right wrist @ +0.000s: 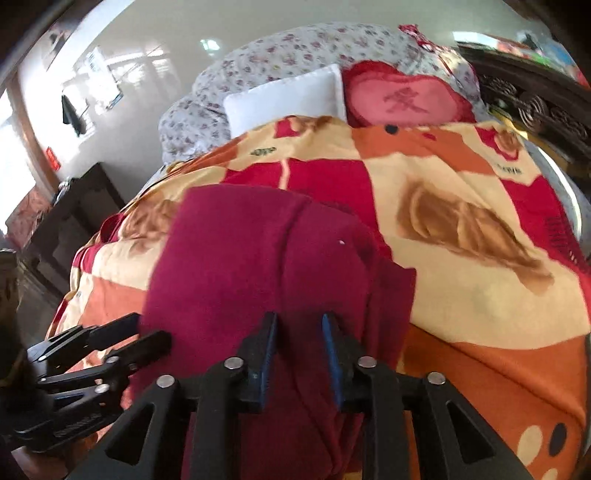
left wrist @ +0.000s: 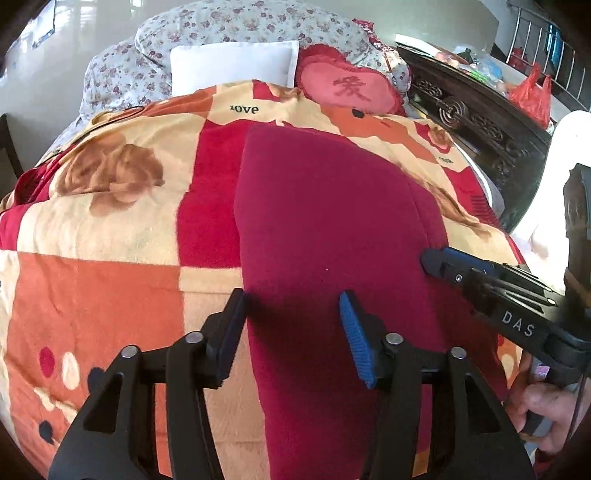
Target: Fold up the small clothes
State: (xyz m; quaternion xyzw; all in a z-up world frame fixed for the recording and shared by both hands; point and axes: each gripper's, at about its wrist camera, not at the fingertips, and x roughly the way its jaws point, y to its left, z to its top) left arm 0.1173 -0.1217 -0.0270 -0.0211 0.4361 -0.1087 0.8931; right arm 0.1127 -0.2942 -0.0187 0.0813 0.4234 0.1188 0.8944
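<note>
A dark red fleece garment [left wrist: 332, 206] lies folded lengthwise on the patterned blanket [left wrist: 110, 236]. My left gripper [left wrist: 293, 299] is open just above the garment's near left part, holding nothing. My right gripper [left wrist: 430, 260] comes in from the right, its tips at the garment's right edge. In the right wrist view the garment [right wrist: 251, 266] fills the centre, with a folded layer on its right side. My right gripper [right wrist: 299, 321] is open there, its jaws apart over the near cloth. My left gripper [right wrist: 147, 332] shows at lower left, open beside the garment's left edge.
A white pillow [left wrist: 236, 62], a red heart cushion [left wrist: 351, 88] and a floral quilt [left wrist: 229, 26] lie at the bed's far end. A dark carved wooden bed frame [left wrist: 480, 122] runs along the right. A dark cabinet [right wrist: 74, 221] stands left of the bed.
</note>
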